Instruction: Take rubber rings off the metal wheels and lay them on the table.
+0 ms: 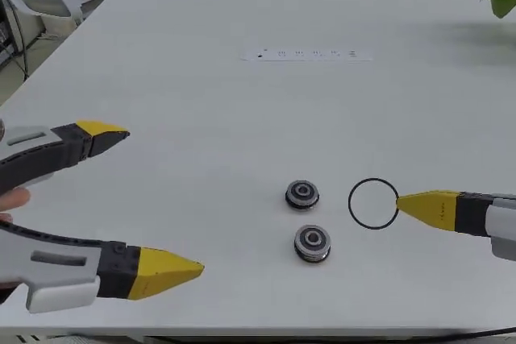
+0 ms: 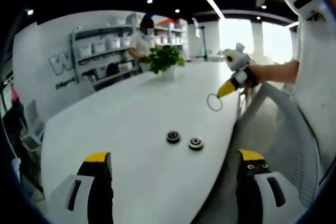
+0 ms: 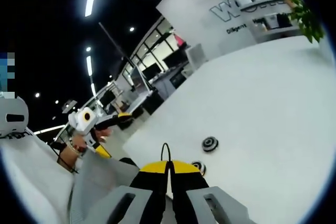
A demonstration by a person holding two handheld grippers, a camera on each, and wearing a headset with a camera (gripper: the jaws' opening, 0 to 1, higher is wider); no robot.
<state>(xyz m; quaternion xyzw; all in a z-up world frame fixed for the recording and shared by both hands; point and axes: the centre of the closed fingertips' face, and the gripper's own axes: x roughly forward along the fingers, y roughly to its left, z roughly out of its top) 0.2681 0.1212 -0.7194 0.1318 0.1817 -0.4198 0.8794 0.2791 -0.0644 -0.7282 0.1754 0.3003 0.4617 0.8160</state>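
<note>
Head view steep, near, over table point(image 1: 201, 102); gripper views low, facing inward; all share wheels point(image 1: 301, 194)

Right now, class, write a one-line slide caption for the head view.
Right tool shut on a rubber ring beside two metal wheels; left tool open.

Left gripper point(image 1: 161, 199): jaws wide apart, nothing between them, yellow tips pointing right, thumb point(image 1: 11, 197) showing at grip. Right gripper point(image 1: 401, 203): jaws pressed together, pinching rubber ring point(image 1: 373, 180) at tips, pointing left. Grippers well apart, facing each other.
</note>
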